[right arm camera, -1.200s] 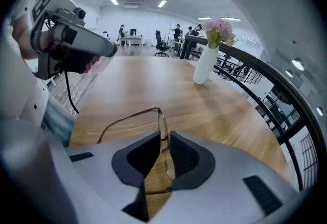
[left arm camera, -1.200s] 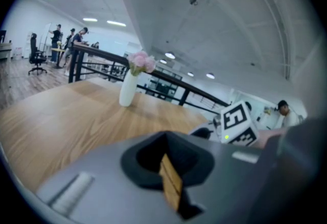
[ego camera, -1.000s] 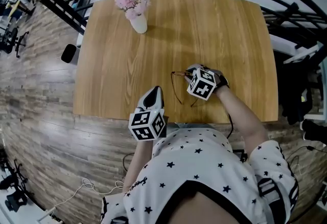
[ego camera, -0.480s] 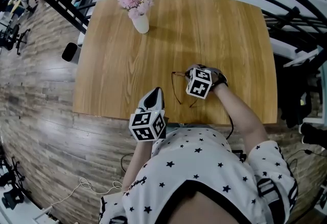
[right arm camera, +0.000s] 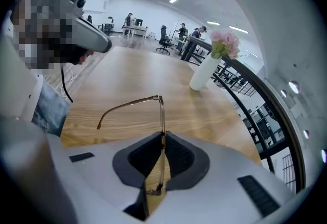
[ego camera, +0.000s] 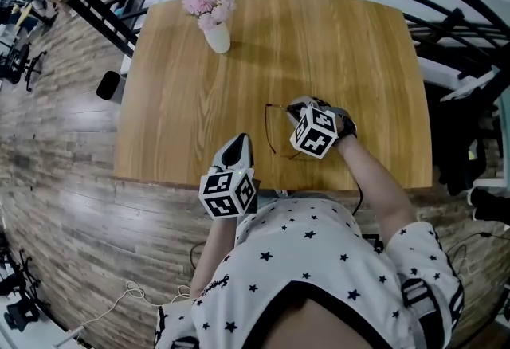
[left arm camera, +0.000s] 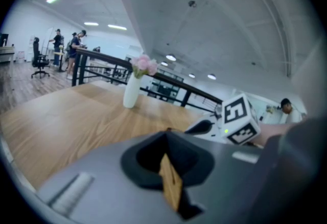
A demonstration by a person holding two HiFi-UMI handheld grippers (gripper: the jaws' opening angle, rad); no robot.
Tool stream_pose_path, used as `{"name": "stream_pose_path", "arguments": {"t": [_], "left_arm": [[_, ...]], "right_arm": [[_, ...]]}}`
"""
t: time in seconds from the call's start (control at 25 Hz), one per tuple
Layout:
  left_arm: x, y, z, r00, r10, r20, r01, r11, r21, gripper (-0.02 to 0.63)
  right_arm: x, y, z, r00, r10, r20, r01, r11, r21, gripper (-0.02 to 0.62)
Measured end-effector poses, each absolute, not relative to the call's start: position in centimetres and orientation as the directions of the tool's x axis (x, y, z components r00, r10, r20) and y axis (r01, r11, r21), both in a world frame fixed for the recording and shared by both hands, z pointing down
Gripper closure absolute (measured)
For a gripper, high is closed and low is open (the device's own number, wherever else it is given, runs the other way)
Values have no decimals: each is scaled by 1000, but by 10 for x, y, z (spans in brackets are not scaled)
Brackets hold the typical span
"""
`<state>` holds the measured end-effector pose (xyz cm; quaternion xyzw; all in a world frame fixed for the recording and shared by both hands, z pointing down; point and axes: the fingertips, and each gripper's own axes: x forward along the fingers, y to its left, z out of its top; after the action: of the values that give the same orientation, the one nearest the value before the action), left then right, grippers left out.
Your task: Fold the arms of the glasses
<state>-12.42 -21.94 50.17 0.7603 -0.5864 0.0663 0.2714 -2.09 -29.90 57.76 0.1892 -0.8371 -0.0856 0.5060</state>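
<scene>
Thin gold-rimmed glasses (ego camera: 271,136) hang just over the wooden table (ego camera: 199,84) near its front edge. My right gripper (ego camera: 296,109) is shut on them. In the right gripper view the glasses (right arm camera: 132,104) stand edge-on, their front pinched between the dark pads of the right gripper (right arm camera: 162,138). One arm sticks out open to the left, over the wood. The other arm is hidden. My left gripper (ego camera: 241,142) rests at the table's front edge, left of the glasses, shut and holding nothing. In the left gripper view my left gripper (left arm camera: 166,136) has its jaws closed together.
A white vase of pink flowers (ego camera: 212,17) stands at the table's far left corner, also in the vase (left arm camera: 131,90) of the left gripper view and the vase (right arm camera: 205,70) of the right. A black railing (ego camera: 111,17) borders the table. Bare wood lies between vase and glasses.
My right gripper has risen slightly with the glasses in it. The left gripper has stayed where it was.
</scene>
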Motion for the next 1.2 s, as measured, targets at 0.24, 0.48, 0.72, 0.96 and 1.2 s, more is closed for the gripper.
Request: {"name": "stream_pose_path", "arguments": {"t": [0.24, 0.48, 0.72, 0.96, 1.2], "left_arm": [[-122, -213, 499, 307, -861, 405, -927, -174, 333, 598], [-120, -209, 489, 310, -872, 378, -926, -186, 329, 598], [-117, -202, 486, 309, -875, 372, -926, -188, 327, 598], [-115, -199, 483, 309, -879, 363, -926, -190, 326, 598], [-112, -198, 484, 321, -874, 364, -923, -201, 329, 598]], "right_arm": [[-25, -291, 547, -466, -479, 744, -308, 876, 372, 574], [-29, -282, 519, -505, -533, 678, -371, 844, 387, 574], [-28, -276, 493, -536, -585, 609, -451, 808, 379, 574], [-26, -271, 475, -550, -620, 559, -502, 781, 372, 574], [-22, -265, 465, -557, -645, 523, -553, 758, 345, 574]]}}
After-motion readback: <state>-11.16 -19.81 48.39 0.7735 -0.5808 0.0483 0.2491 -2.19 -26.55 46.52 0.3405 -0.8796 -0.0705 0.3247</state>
